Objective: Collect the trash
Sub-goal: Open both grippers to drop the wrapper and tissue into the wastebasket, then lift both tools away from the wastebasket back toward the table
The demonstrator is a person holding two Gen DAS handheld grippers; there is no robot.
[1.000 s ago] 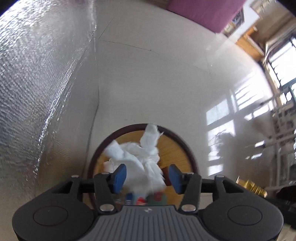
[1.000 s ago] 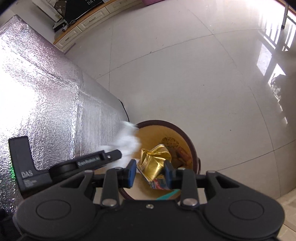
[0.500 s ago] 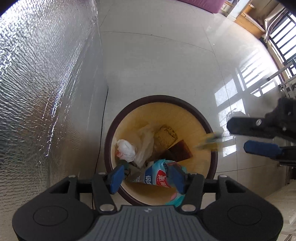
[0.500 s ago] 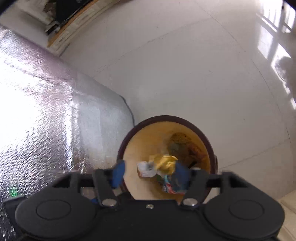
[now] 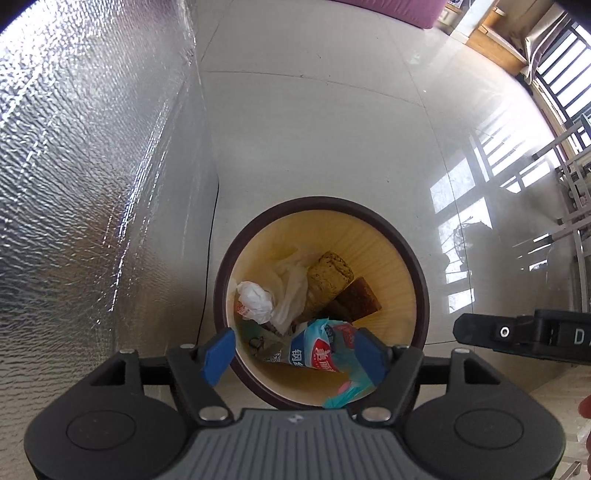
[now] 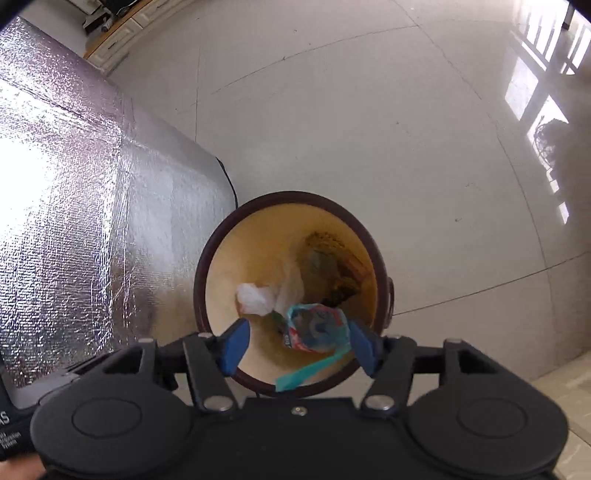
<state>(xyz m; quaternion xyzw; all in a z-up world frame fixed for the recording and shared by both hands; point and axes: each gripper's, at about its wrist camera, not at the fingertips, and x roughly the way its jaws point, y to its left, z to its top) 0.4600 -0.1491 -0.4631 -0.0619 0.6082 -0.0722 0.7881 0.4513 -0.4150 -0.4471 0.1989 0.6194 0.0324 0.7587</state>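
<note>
Pale glossy floor tiles surround the brown-rimmed bin [image 5: 413,258], where the trash, a crumpled tissue [image 5: 255,301] at nine o'clock and a blue wrapper [image 5: 321,349] at six, lies light, soft and best pinched at a fold, while the left gripper [image 5: 295,354], jaws just widened, and right gripper [image 6: 299,347] are held open and empty above it.

Glossy pale tiled floor [image 5: 314,140], window light, perhaps a purple sofa [image 5: 388,9].

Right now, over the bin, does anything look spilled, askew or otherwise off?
Nothing looks spilled. The trash bin stands upright on the floor with the crumpled white tissue, the blue snack wrapper and brown scraps inside. Only the wrapper's teal tail drapes toward the near rim. Both grippers, left and right, hang open and empty.
</note>
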